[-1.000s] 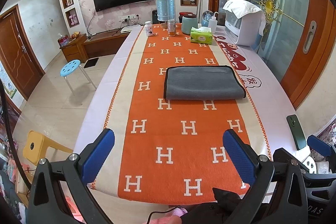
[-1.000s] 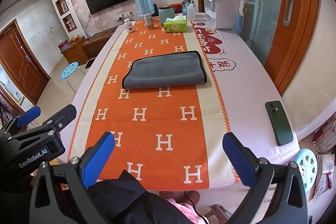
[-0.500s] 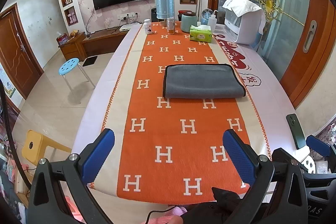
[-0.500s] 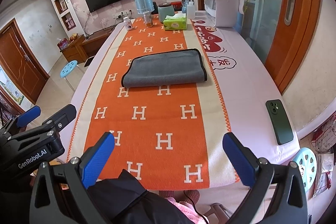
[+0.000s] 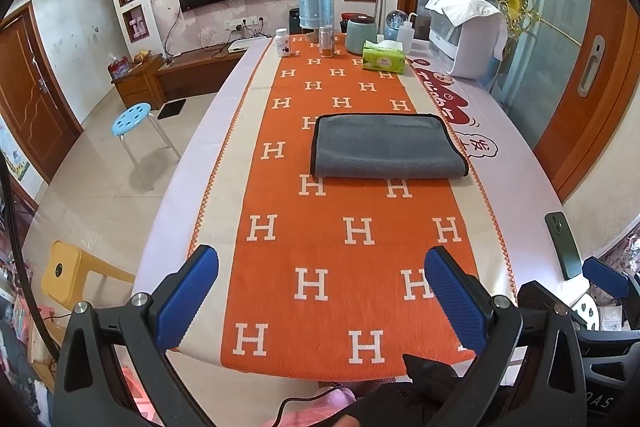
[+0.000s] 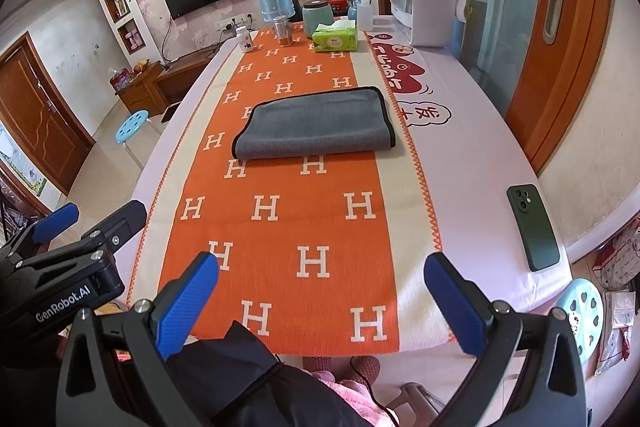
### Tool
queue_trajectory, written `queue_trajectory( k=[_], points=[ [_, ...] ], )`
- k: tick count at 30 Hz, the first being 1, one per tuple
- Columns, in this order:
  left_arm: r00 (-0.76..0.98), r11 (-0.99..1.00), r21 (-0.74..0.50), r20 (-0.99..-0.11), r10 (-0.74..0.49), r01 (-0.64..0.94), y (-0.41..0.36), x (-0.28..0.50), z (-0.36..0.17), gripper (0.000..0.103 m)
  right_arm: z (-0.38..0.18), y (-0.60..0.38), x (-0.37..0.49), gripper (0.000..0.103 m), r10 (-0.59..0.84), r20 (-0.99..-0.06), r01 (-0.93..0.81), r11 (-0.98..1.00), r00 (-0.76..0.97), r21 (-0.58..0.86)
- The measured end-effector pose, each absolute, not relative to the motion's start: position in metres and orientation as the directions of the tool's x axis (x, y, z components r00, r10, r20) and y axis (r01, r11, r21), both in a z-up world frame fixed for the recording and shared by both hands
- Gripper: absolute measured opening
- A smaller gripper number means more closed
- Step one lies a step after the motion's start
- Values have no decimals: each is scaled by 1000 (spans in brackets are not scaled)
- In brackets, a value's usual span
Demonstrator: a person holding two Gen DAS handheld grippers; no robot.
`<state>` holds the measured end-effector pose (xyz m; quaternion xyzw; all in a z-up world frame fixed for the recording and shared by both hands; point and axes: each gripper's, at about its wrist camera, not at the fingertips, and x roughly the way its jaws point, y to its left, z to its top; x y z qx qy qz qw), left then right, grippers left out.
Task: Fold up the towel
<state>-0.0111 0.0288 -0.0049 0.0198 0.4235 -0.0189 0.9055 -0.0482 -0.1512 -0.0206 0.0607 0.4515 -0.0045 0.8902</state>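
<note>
Hovering above the surface's [image 5: 192, 163] near edge, the left hand-held gripper [image 5: 322, 301] and right hand-held gripper [image 6: 322, 303] both gape wide, holding nothing. Only the right view shows the green phone [image 6: 534, 227] whole. The folded grey towel [image 5: 386, 147] lies on the orange runner [image 5: 340, 255], well ahead of both.

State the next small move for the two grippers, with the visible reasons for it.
Probably reach both forward toward the grey towel. It lies folded once on the orange runner, while the left gripper and right gripper hover open, empty, at the near edge.
</note>
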Motion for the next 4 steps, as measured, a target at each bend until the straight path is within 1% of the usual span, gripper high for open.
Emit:
queue_trajectory(
  k=[4],
  points=[
    [631, 999, 23, -775, -12, 48, 30, -12, -6, 102, -21, -151, -50, 103, 47, -806, 62, 993, 590, 104]
  ],
)
